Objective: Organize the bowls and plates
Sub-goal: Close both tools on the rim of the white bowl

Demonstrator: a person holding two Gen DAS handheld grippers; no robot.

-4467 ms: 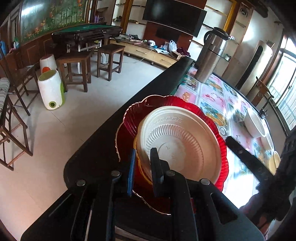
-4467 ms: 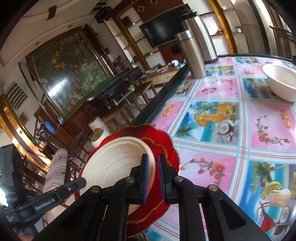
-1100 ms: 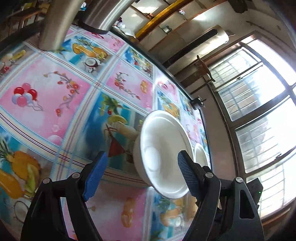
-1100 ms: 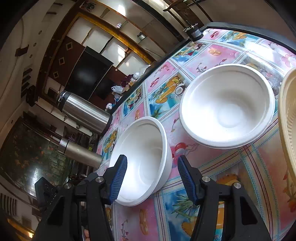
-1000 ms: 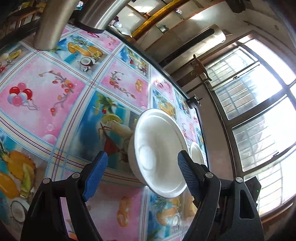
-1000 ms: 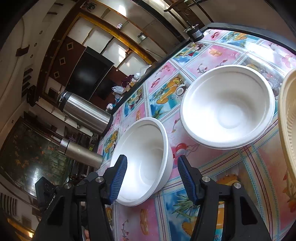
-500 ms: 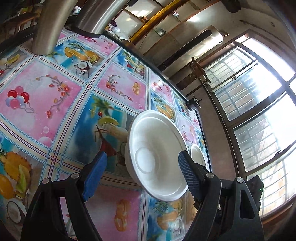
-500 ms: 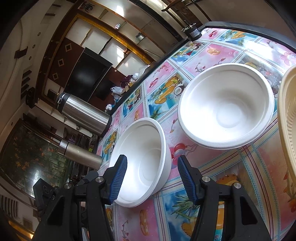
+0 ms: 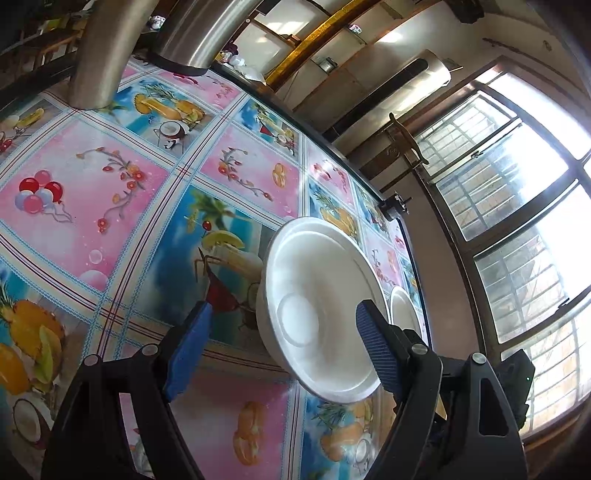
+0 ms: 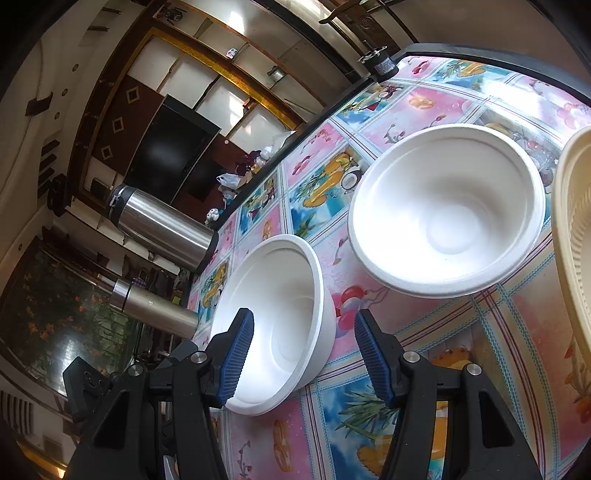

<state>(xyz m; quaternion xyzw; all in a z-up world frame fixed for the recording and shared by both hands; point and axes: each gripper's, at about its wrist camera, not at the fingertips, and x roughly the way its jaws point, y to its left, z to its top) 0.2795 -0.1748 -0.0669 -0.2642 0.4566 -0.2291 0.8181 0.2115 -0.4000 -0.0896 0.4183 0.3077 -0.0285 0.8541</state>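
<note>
Right tool [image 10: 303, 354] spread wide around smooth white foam bowl [image 10: 280, 317]

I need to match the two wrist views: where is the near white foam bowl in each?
Left wrist: the near white foam bowl sits centre-right, between the open left gripper fingers.
Right wrist: lower centre, between the open right gripper fingers.
Shared landmark: the large steel thermos.
</note>
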